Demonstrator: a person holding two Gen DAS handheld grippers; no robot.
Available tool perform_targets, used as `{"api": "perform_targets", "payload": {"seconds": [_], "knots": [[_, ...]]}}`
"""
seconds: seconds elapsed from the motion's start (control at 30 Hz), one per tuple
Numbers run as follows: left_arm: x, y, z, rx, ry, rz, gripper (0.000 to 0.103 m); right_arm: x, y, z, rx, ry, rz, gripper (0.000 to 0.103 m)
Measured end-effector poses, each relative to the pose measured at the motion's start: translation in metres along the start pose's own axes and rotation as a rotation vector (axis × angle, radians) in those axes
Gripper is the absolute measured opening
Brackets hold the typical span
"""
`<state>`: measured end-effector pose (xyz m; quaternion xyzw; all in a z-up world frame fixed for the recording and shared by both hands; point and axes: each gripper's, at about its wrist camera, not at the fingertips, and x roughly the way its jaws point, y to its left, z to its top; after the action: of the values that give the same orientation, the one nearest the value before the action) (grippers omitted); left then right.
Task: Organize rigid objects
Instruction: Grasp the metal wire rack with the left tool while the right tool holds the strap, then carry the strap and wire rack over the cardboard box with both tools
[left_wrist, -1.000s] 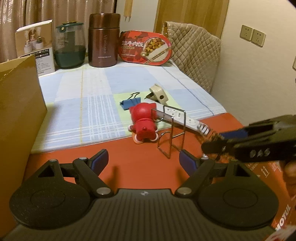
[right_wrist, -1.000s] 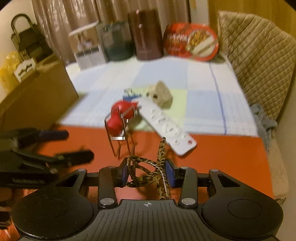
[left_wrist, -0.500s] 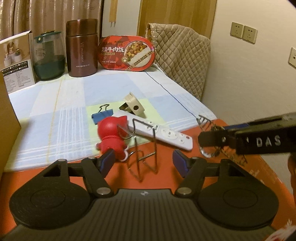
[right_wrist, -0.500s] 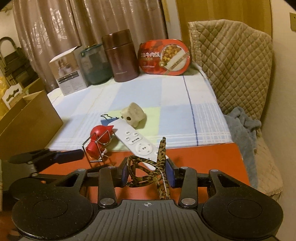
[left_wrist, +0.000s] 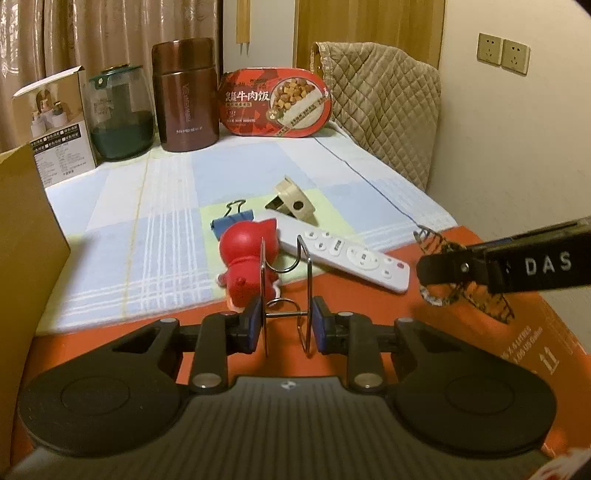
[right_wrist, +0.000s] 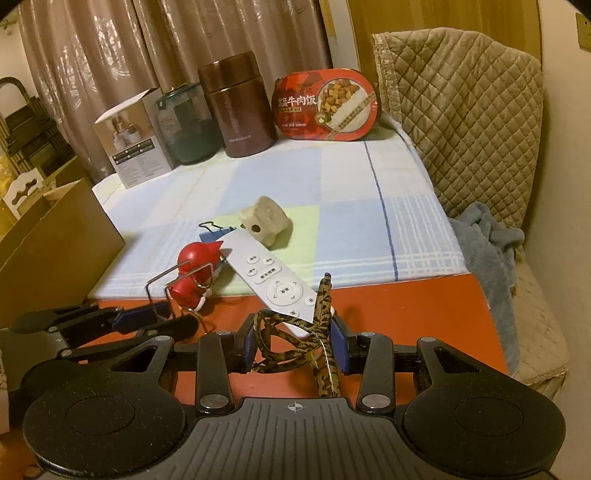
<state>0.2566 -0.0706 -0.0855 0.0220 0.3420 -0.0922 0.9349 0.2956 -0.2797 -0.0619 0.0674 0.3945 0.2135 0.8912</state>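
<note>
A: Jaws? Left gripper (left_wrist: 287, 325) closed on the wire stand (left_wrist: 286, 295), pads pinching its two uprights, foot of it low over the red box (left_wrist: 461, 332). Right gripper (right_wrist: 293, 345) clamped on leopard-print glasses (right_wrist: 295, 332), folded, one temple poking up betw. the pads.

B: How far along, you reckon?

A: Early, I'd say. Two items in hand, none visibly put away. Cardboard box (right_wrist: 55, 236) sits at the left edge of the counter; can't see inside it. Left to sort: red figurine (left_wrist: 247, 258), white remote (left_wrist: 343, 254), blue binder clip (left_wrist: 231, 221), beige plug adapter (left_wrist: 293, 203), all bunched near the front edge of the checked cloth (left_wrist: 147, 221).

B: The stand itself?

A: Thin shiny wire, bent loops, upright, w/ the figurine right behind it. Looks springy, prob. slippery.
</note>
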Motion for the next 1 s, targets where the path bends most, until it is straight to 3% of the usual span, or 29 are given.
{"api": "perform_targets", "payload": {"seconds": [0.47, 0.53, 0.63, 1.0], "knots": [[-0.054, 0.007, -0.038, 0.015, 0.016, 0.015, 0.023, -0.002, 0.026, -0.008, -0.057, 0.017, 0.041, 0.037], [-0.054, 0.007, -0.040, 0.018, 0.013, 0.027, 0.023, -0.001, 0.028, -0.008, -0.062, 0.018, 0.046, 0.037], [-0.050, 0.008, -0.042, 0.025, 0.006, 0.051, 0.033, 0.000, 0.029, -0.008, -0.065, 0.019, 0.048, 0.037], [-0.041, 0.018, -0.029, -0.030, -0.048, 0.086, 0.033, 0.003, 0.029, -0.008, -0.071, 0.028, 0.053, 0.037]]}}
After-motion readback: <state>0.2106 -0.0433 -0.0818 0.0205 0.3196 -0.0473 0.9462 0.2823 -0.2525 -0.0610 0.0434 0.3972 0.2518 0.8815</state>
